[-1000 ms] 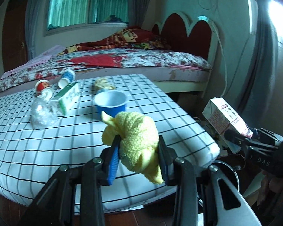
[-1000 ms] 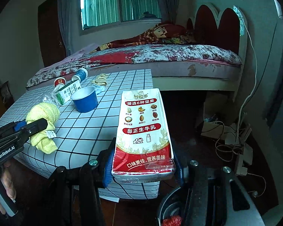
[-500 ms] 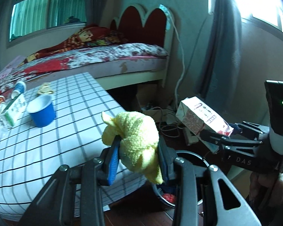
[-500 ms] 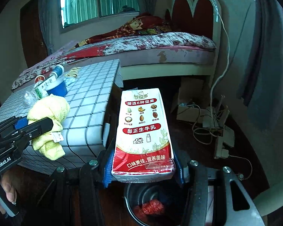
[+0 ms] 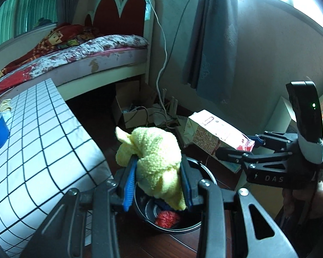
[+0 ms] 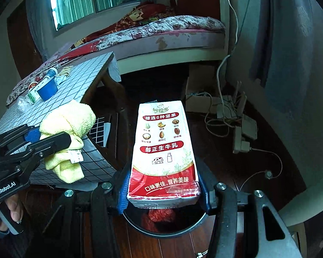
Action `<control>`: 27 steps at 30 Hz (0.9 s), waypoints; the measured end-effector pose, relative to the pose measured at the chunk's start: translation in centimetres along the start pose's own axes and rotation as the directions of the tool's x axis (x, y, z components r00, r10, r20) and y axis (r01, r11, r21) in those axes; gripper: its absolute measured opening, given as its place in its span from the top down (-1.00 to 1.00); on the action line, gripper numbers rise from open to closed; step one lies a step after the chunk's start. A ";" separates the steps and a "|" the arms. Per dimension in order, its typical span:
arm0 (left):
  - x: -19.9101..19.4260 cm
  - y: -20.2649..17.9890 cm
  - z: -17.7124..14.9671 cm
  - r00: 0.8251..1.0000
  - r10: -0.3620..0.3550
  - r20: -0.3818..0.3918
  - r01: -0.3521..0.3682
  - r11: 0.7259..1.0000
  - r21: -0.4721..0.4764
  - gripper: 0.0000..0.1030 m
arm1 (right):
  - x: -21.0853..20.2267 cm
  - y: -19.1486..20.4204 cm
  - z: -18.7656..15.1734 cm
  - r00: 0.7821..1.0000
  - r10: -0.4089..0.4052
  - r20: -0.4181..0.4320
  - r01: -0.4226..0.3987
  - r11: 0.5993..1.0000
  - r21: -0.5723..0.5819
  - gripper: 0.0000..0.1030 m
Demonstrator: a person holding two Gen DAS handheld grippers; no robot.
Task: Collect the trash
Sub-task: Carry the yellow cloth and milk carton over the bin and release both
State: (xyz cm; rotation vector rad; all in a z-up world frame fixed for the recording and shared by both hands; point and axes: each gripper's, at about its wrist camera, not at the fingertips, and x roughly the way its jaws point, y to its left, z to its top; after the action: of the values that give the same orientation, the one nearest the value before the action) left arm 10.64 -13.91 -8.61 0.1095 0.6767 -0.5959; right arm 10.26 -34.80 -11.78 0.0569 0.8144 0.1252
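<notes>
My left gripper (image 5: 158,172) is shut on a crumpled yellow cloth (image 5: 155,157), which hangs just above the black trash bin (image 5: 202,225) on the floor. Red trash (image 5: 167,219) lies inside the bin. My right gripper (image 6: 162,191) is shut on a red and white milk carton (image 6: 163,150), held over the bin's rim (image 6: 161,234) with red trash (image 6: 161,214) below it. The left wrist view shows the carton (image 5: 213,132) to the right of the cloth; the right wrist view shows the cloth (image 6: 66,129) at the left.
A table with a checked cloth (image 5: 32,146) stands left of the bin, bearing a blue cup (image 6: 47,90), a green carton (image 6: 33,95), small bottles and a wrapper. Behind are a bed (image 5: 79,58), cardboard boxes (image 5: 131,109) and tangled cables (image 6: 224,116) on the dark wood floor.
Both grippers have swung right, away from the table, and lowered, bringing the cloth and the carton over the trash bin. Their grips are unchanged.
</notes>
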 end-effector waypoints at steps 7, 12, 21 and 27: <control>2.1 -0.6 -1.2 0.997 -0.036 -0.062 0.036 0.999 0.007 0.27 | 1.3 -1.0 -1.1 0.999 0.011 -0.044 -0.011 1.000 0.001 -0.03; 4.0 -0.4 -1.7 0.989 -0.082 -0.120 0.083 0.997 0.008 0.27 | 2.8 -1.0 -1.7 0.996 0.033 -0.087 -0.035 0.999 -0.017 -0.03; 6.9 0.2 -1.8 0.973 -0.159 -0.168 0.156 0.987 -0.028 0.05 | 6.3 -1.6 -2.4 0.980 0.059 -0.189 -0.064 0.998 -0.018 -0.07; 8.2 0.8 -3.2 0.983 0.030 -0.182 -0.043 0.997 -0.071 -0.98 | 7.9 -4.0 -2.9 0.961 -0.092 -0.262 0.103 0.994 0.027 -0.98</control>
State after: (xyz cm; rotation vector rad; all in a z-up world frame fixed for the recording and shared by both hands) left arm 14.41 -16.26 -16.27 0.1066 0.8712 -0.5285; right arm 13.89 -37.71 -19.83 0.0383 1.0813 0.0227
